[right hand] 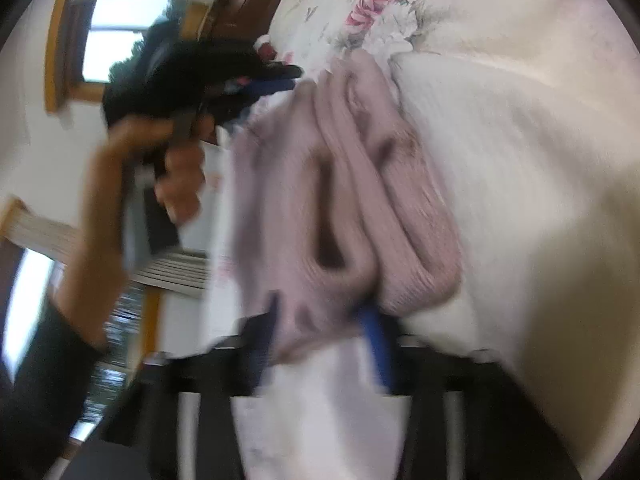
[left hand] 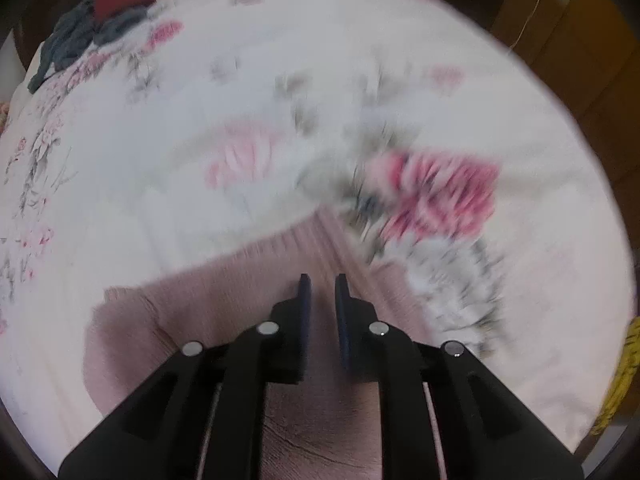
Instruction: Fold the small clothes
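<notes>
A pink ribbed knit garment (left hand: 180, 320) lies partly lifted over a white floral bedspread (left hand: 240, 100). My left gripper (left hand: 323, 280) sits over it, jaws a narrow gap apart with pink knit between the blue pads. In the right wrist view the garment (right hand: 348, 184) hangs bunched in folds between both grippers. My right gripper (right hand: 324, 316) is shut on its lower edge, and cloth fills the space between the pads. The left gripper (right hand: 288, 78), held by a person's hand (right hand: 120, 168), meets the garment's upper edge. Both views are blurred.
A heap of dark blue and red clothes (left hand: 92, 28) lies at the bed's far left corner. Brown wooden furniture (left hand: 580, 40) borders the bed's far side. Something yellow (left hand: 624, 380) shows at the right edge. A window (right hand: 116, 32) and white wall stand behind the hand.
</notes>
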Tool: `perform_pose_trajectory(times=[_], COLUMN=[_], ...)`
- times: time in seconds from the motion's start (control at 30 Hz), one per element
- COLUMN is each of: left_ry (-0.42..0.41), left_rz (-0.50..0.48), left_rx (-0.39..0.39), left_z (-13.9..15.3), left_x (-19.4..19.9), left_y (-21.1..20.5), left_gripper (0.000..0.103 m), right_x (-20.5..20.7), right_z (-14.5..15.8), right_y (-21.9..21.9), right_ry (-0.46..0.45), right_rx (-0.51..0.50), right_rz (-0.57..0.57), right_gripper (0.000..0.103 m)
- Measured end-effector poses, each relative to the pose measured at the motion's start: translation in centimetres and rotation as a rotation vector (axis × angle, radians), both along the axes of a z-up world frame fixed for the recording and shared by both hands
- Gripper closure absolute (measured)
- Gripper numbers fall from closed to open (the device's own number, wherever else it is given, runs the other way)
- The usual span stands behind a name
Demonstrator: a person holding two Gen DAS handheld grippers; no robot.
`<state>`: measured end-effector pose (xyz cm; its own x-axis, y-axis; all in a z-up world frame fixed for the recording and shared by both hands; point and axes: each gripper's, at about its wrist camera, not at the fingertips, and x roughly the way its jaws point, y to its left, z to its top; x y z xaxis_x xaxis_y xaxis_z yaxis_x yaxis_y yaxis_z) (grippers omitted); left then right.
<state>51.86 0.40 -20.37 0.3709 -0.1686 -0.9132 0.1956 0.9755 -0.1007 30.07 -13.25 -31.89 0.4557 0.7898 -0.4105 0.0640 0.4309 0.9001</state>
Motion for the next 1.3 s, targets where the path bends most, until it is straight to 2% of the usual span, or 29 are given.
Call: perform_pose_trajectory(times=[0.03, 0.07, 0.13, 0.23, 0.33, 0.4, 0.53, 0.6, 0.63, 0.67, 0.73, 0.8, 0.87, 0.9, 0.97, 1.03, 1.1, 1.13, 1.17, 1.2, 1.23, 1.27, 1.3], left_ry=[-0.027, -0.070, -0.112, -0.101, -0.071, -0.036, 0.033, 0.047, 0.052, 0.056, 0.052, 0.041, 0.025, 0.020, 0.014, 0.022, 0.043, 0.064, 0.078, 0.096, 0.117, 0.130, 0.134], left_rz=[0.010, 0.006, 0.000, 0.031, 0.072, 0.089, 0.095, 0.110, 0.124, 0.133, 0.134, 0.124, 0.115, 0.113, 0.117, 0.133, 0.148, 0.154, 0.172, 0.184, 0.193, 0.203, 0.212], left_rx=[-0.037, -0.073, -0.102, -0.223, -0.341, -0.417, -0.487, -0.517, -0.532, -0.548, -0.567, -0.589, -0.611, -0.620, -0.633, -0.671, -0.718, -0.735, -0.733, -0.730, -0.736, -0.746, -0.759], left_z=[1.2, 2.9, 4.7, 5.6, 4.8, 3.2, -0.3, -1.6, -2.0, -2.3, -2.3, -1.8, -1.2, -1.1, -0.9, -1.0, -1.5, -2.1, -2.7, -3.5, -4.2, -4.7, -5.0], left_x=[-0.7, -1.9, -3.9, -7.7, -11.5, -14.0, -17.4, -18.6, -18.8, -19.0, -19.2, -18.9, -18.1, -17.6, -16.4, -14.8, -13.5, -12.7, -12.1, -11.5, -11.3, -11.2, -11.0], left_y=[0.9, 2.2, 4.0, 7.9, 11.4, 12.9, 14.0, 14.5, 14.9, 15.2, 15.6, 15.8, 15.9, 15.8, 15.9, 15.8, 16.1, 16.1, 16.1, 16.0, 16.2, 16.2, 16.4], left_gripper=[0.051, 0.047, 0.044, 0.042, 0.039, 0.039, 0.040, 0.040, 0.040, 0.040, 0.040, 0.040, 0.040, 0.041, 0.041, 0.041, 0.039, 0.039, 0.039, 0.039, 0.039, 0.039, 0.039], right_x=[0.5, 1.3, 2.8, 4.9, 7.5, 9.6, 12.9, 14.3, 14.7, 14.9, 14.2, 13.2, 11.6, 11.3, 11.5, 11.7, 11.7, 12.1, 12.3, 13.0, 13.6, 14.1, 14.4], right_z=[0.1, 0.0, -0.5, -1.1, -0.9, -1.0, -1.4, -2.1, -2.3, -2.3, -0.5, 3.5, 6.1, 6.2, 4.6, 3.1, 3.4, 3.5, 3.3, 3.0, 2.7, 2.3, 2.2], right_y=[-0.4, -0.6, -0.3, -0.5, -0.6, -0.8, -0.2, 0.7, 0.9, 1.1, 1.3, 1.0, 0.5, 0.3, 0.3, 0.4, 0.3, 0.1, -0.2, -0.5, -0.6, -0.5, -0.5], right_ry=[0.008, 0.028, 0.083, 0.147, 0.165, 0.201, 0.232, 0.261, 0.270, 0.283, 0.234, 0.093, -0.011, -0.021, 0.020, 0.044, 0.029, 0.032, 0.047, 0.067, 0.082, 0.104, 0.107], right_rx=[0.020, 0.024, 0.034, 0.127, 0.129, 0.155, 0.180, 0.177, 0.158, 0.122, 0.040, -0.074, -0.197, -0.240, -0.309, -0.302, -0.262, -0.235, -0.205, -0.159, -0.131, -0.095, -0.089], right_rz=[0.007, 0.029, 0.110, 0.183, 0.228, 0.247, 0.275, 0.295, 0.296, 0.296, 0.308, 0.305, 0.277, 0.267, 0.265, 0.281, 0.284, 0.286, 0.283, 0.266, 0.252, 0.256, 0.259], right_gripper=[0.035, 0.035, 0.035, 0.035, 0.036, 0.038, 0.038, 0.044, 0.058, 0.079, 0.084, 0.085, 0.085, 0.085, 0.085, 0.084, 0.082, 0.075, 0.059, 0.052, 0.050, 0.058, 0.072])
